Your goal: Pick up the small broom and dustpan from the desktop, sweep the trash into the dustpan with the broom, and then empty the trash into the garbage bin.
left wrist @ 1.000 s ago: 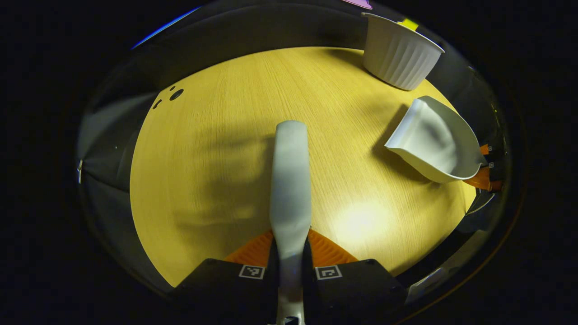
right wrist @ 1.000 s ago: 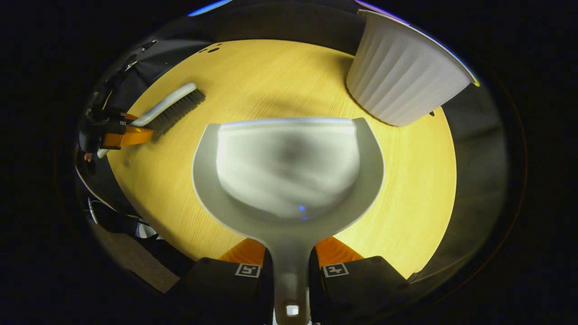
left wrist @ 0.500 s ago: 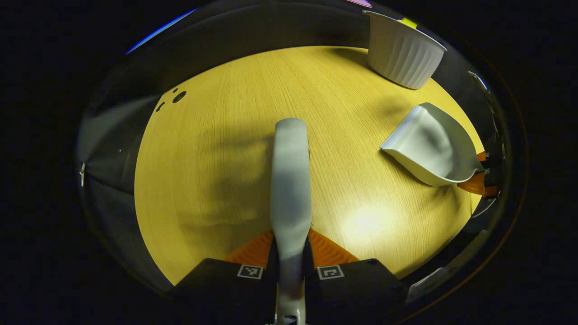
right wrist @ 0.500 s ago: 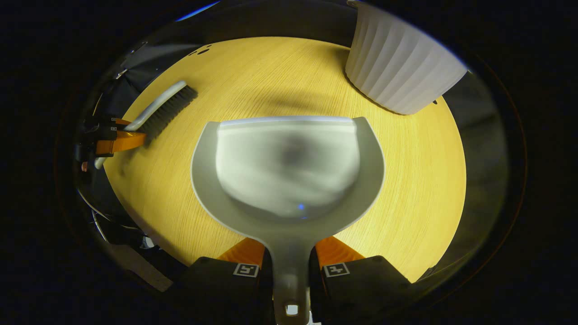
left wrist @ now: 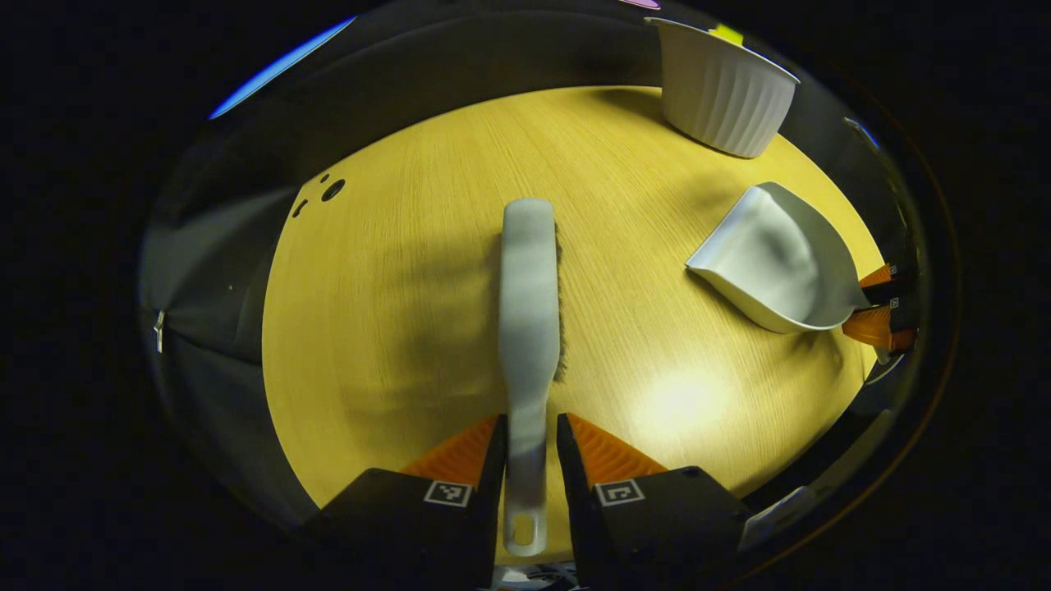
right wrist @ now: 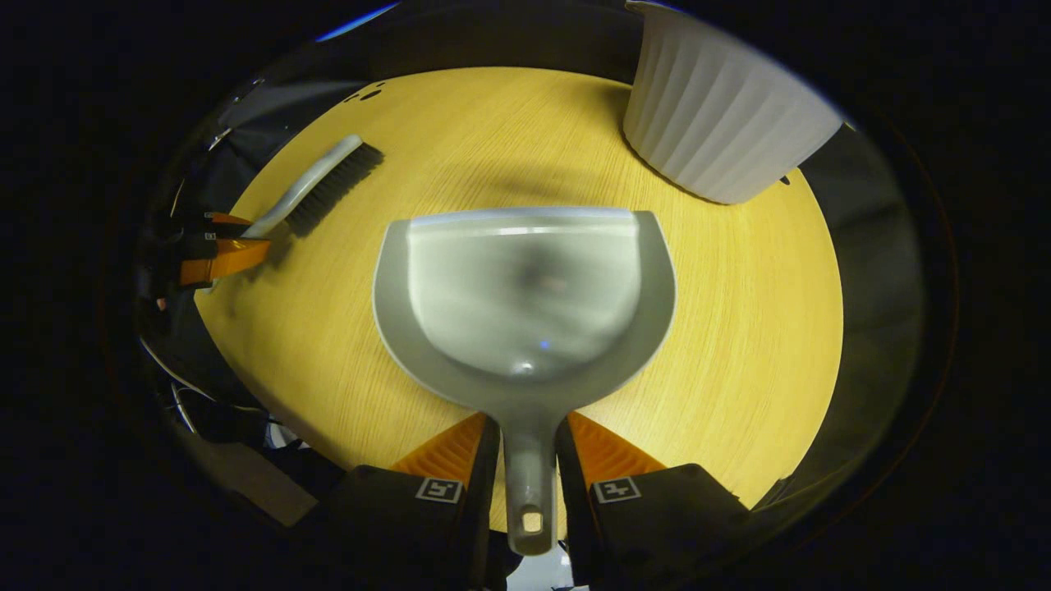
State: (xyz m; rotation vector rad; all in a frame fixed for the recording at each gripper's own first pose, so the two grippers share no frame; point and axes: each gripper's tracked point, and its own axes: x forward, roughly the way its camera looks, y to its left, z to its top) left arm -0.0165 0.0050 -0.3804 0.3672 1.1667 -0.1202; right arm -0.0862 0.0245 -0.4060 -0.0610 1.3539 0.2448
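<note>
The small grey broom [left wrist: 528,287] lies flat on the yellow wooden table [left wrist: 394,328], bristles to the right. Its thin handle runs back between the fingers of my left gripper [left wrist: 530,423], which stands open with slim gaps on both sides. The grey dustpan [right wrist: 525,287] rests on the table with its mouth pointing away. Its handle lies between the fingers of my right gripper [right wrist: 528,419], open as well. The right gripper view has the broom [right wrist: 324,180] and left gripper [right wrist: 218,250] at far left. The dustpan [left wrist: 772,263] and right gripper [left wrist: 878,300] sit at the right of the left gripper view.
A white ribbed garbage bin [right wrist: 722,115] stands at the table's far right edge, just beyond the dustpan; it is also at the top right as the bin [left wrist: 722,90] in the left gripper view. Small dark holes [left wrist: 332,190] mark the far left of the table.
Broom and dustpan have come down flat onto the table. Both grippers have loosened and slid back along the handles, so each handle's end hole now shows between the fingers.
</note>
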